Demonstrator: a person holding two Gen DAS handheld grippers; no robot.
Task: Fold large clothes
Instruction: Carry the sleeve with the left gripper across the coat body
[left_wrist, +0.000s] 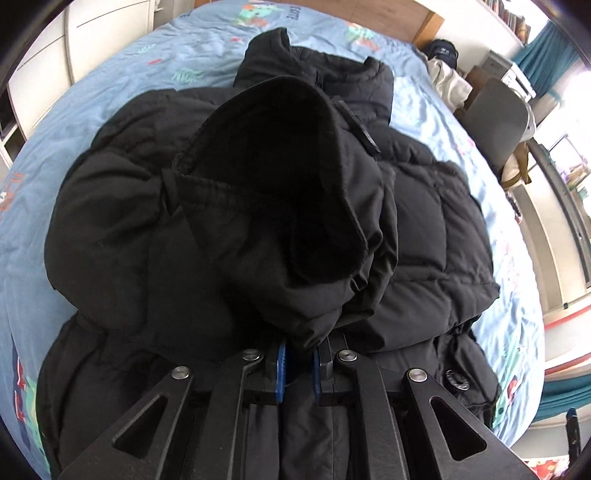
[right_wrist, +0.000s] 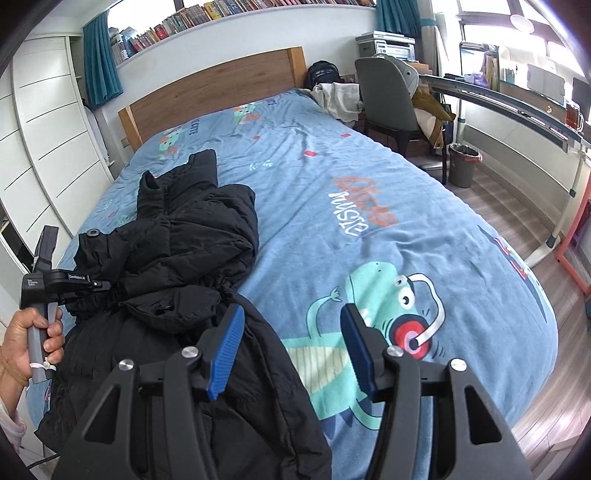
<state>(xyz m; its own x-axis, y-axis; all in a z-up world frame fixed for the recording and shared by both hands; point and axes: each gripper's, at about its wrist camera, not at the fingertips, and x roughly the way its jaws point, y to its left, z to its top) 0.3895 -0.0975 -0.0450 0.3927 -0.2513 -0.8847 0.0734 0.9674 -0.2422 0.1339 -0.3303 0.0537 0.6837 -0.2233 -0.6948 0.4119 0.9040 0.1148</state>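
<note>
- A black puffer jacket (right_wrist: 177, 280) lies bunched on the left part of a bed (right_wrist: 369, 184) covered by a blue cartoon-print sheet, its collar end pointing toward the wooden headboard (right_wrist: 214, 92)
- The left hand-held gripper (left_wrist: 298, 365) is clamped tight on a fold of the jacket's fabric; the blue pads (left_wrist: 281, 369) pinch the cloth right at the tips
- From that grip a sleeve (left_wrist: 273, 192) stands up directly ahead of the gripper, its open cuff facing the left wrist camera, above the rest of the quilted body
- In the right wrist view the left hand (right_wrist: 33, 343) holds that gripper's handle at the jacket's left edge
- The right hand-held gripper (right_wrist: 291, 350) stands about half open with nothing between its pads
- Its left finger (right_wrist: 227, 354) hangs over the jacket's right edge, its right finger over the bare sheet and the dinosaur print (right_wrist: 388, 314); whether either touches the cloth cannot be told
- A grey chair (right_wrist: 388, 99) stands beside the bed's far right corner
</note>
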